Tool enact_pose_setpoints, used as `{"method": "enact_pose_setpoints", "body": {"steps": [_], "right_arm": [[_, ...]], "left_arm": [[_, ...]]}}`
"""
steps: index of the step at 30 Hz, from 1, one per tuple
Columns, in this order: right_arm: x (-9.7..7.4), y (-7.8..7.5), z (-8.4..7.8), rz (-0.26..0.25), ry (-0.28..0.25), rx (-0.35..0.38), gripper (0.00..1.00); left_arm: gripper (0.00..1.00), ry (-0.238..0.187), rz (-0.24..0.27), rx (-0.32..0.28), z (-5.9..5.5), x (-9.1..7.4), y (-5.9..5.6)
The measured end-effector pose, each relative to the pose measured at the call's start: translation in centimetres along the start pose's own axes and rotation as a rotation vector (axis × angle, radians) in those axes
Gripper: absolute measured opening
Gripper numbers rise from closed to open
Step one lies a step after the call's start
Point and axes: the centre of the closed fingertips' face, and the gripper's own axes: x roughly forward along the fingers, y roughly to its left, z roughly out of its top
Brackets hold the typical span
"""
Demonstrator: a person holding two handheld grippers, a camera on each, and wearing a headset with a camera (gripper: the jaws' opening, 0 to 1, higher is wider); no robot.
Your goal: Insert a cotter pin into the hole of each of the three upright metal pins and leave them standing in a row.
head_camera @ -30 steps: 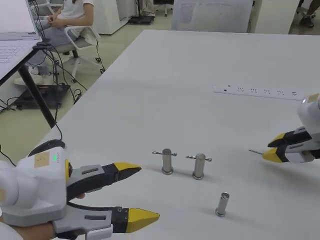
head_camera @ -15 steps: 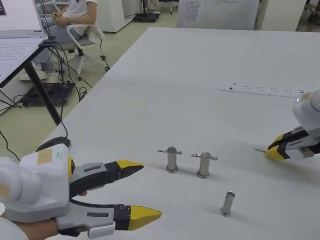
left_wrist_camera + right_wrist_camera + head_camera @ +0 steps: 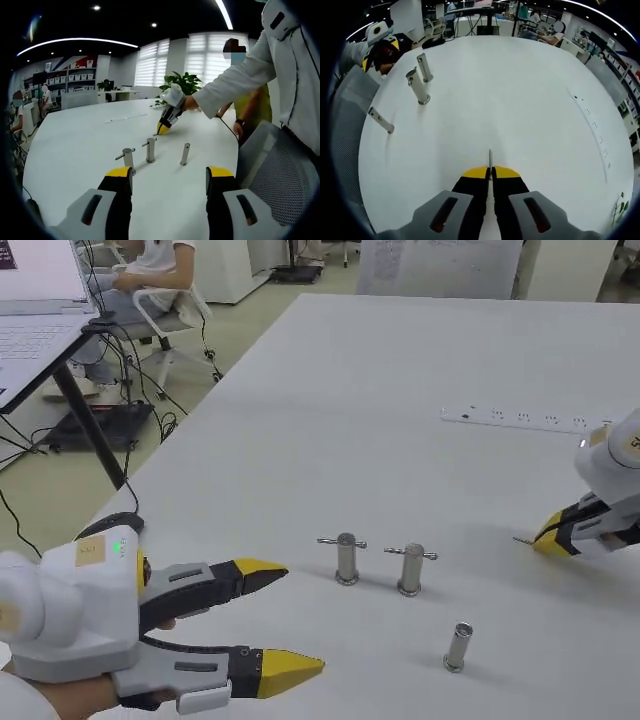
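1. Since a second ago: the right gripper (image 3: 548, 538) has tipped more nose-down toward the table (image 3: 400, 390); the headset view has drifted a little; the metal pins hold their places.
2. Left gripper (image 3: 300, 620): jaws spread, empty, at the near edge, well apart from the bare pin (image 3: 458, 646); nothing braces that pin, so a sideways push could topple it.
3. Right gripper: jaws clenched on the cotter pin (image 3: 490, 159), shaft jutting past the tips, low over the table, well apart from all three pins.
4. First fitted pin (image 3: 347, 560) and second fitted pin (image 3: 411, 570) stand side by side; the bare pin stands nearer the person, out of line; nudging it into the row risks knocking its neighbour.
5. The cotter pin is thin; it may swivel in the jaws on contact; the bare pin's hole is too small to make out, so a missed entry is likely.
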Motion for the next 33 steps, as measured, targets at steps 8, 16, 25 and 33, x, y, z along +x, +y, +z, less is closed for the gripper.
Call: {"method": "enact_pose_setpoints", "body": {"steps": [8,16,25,33], "right_arm": [[-0.1,0.1,0.2,-0.015,0.011,-0.069,0.03],[-0.8,0.7,0.5,-0.013,-0.002,-0.073,0.02],[-2.7,2.3,1.1,-0.002,-0.037,-0.078,0.02],[-4.9,4.7,1.8,0.026,-0.055,-0.108,0.02]], "left_arm": [[0.59,0.001,-0.003,0.001,0.1,0.1,0.0],[0.58,-0.002,-0.011,0.002,0.4,0.4,-0.1],[0.58,-0.007,-0.024,0.011,0.9,0.9,-0.9],[0.59,-0.016,-0.046,0.019,1.6,1.9,-1.6]]}}
